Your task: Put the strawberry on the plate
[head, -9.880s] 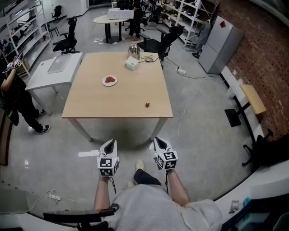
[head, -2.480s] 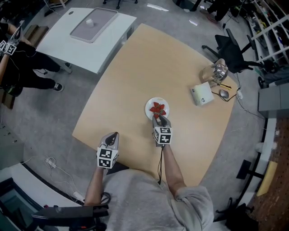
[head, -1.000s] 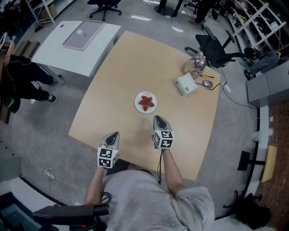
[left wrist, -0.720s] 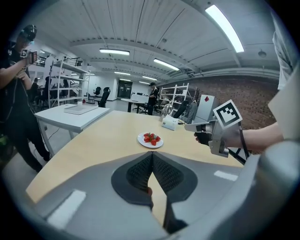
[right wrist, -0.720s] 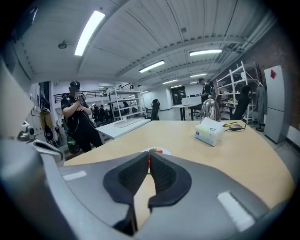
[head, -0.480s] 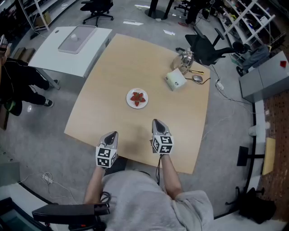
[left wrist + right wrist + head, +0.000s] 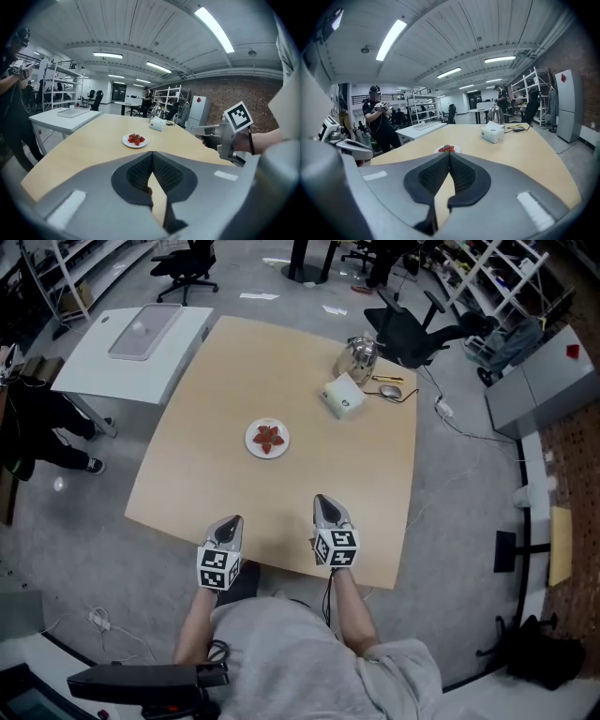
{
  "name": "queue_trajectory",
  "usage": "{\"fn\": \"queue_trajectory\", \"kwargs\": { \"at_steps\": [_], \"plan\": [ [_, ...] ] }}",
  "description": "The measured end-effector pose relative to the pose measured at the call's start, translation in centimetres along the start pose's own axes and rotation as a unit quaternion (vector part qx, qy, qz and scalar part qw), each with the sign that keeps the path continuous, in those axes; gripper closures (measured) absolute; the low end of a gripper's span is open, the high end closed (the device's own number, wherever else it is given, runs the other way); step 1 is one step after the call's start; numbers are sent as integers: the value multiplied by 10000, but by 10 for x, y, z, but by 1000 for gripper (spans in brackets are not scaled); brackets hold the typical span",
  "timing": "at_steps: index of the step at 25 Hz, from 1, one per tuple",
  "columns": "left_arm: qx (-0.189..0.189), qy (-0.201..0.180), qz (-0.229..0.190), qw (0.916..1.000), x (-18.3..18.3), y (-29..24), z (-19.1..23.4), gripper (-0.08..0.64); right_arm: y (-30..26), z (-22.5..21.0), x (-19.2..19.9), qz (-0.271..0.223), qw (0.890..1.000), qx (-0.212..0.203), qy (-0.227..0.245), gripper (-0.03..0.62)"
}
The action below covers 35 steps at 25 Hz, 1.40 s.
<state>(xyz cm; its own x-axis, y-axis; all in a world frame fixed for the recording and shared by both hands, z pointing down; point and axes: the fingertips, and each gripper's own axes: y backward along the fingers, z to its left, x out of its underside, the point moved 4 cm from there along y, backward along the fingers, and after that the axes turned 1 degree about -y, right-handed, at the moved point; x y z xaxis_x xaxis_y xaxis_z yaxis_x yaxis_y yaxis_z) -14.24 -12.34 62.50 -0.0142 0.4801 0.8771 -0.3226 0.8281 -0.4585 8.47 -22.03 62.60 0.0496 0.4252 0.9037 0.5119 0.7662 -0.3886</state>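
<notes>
Left gripper [image 7: 228, 522] and right gripper [image 7: 324, 501] hover at the table's [image 7: 281, 352] 6 o'clock edge, jaws pressed together on nothing. The strawberry [image 7: 270, 436] lies on the plate [image 7: 251, 441] toward 12 o'clock, bare tabletop between.

The head camera is looking steeply down from high above the table [image 7: 281, 362]; both gripper views are riding low by its near edge, facing along their jaws across the tabletop; all three are sharing the plate [image 7: 267, 438], well ahead.
</notes>
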Motion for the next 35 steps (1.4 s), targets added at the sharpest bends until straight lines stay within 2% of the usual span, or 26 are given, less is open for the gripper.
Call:
{"fn": "queue_trajectory", "kwargs": {
  "at_steps": [13, 35],
  "plan": [
    [-108, -66, -256, 9996, 4, 24, -43, 540, 70, -12, 19, -180, 9998, 31, 22, 585],
    [-7, -113, -544, 9985, 27, 69, -113, 540, 173, -17, 56, -369, 9990, 222, -105, 586]
  ]
}}
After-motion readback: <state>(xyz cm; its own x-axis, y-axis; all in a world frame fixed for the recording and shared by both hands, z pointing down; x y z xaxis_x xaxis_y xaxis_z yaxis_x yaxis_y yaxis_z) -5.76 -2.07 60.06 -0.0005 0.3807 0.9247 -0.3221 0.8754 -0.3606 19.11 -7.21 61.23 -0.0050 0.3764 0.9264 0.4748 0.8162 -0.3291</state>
